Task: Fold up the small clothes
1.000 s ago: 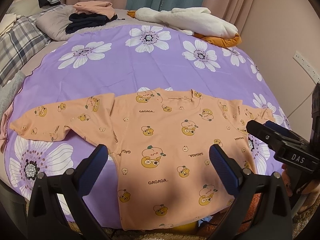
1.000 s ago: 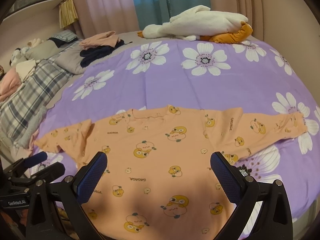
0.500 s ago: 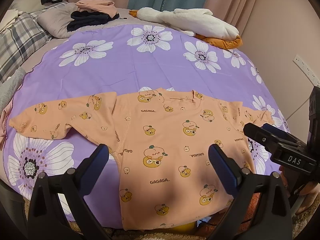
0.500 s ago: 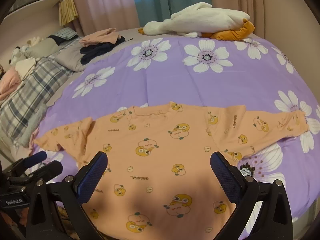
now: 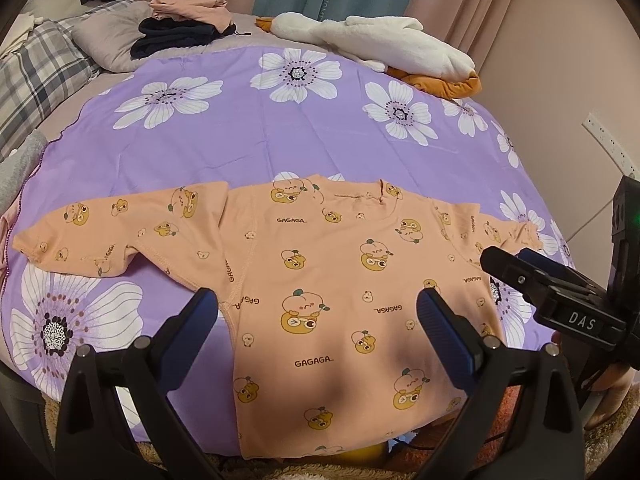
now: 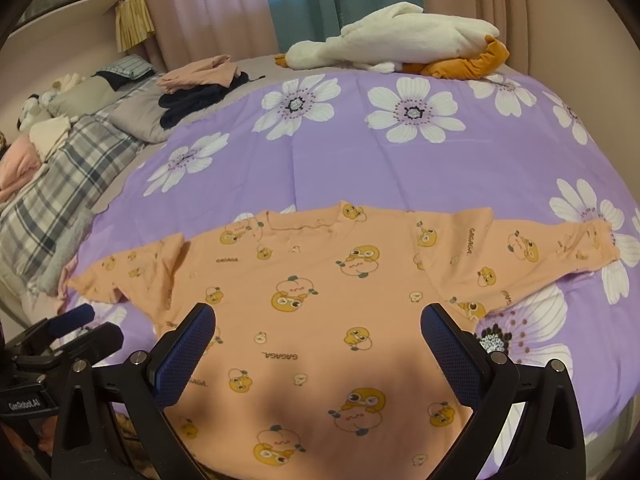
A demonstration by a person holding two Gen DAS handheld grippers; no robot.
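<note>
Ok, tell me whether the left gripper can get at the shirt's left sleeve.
Probably yes: the left gripper hangs open above the orange shirt, and the sleeve lies flat on the purple sheet, uncovered.

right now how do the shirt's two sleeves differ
The left sleeve lies rumpled, its armpit fabric bunched and folded at the body. The right sleeve stretches out flatter and straighter. Both rest on the purple floral sheet, spread outward, untouched by either hand-held gripper.
</note>
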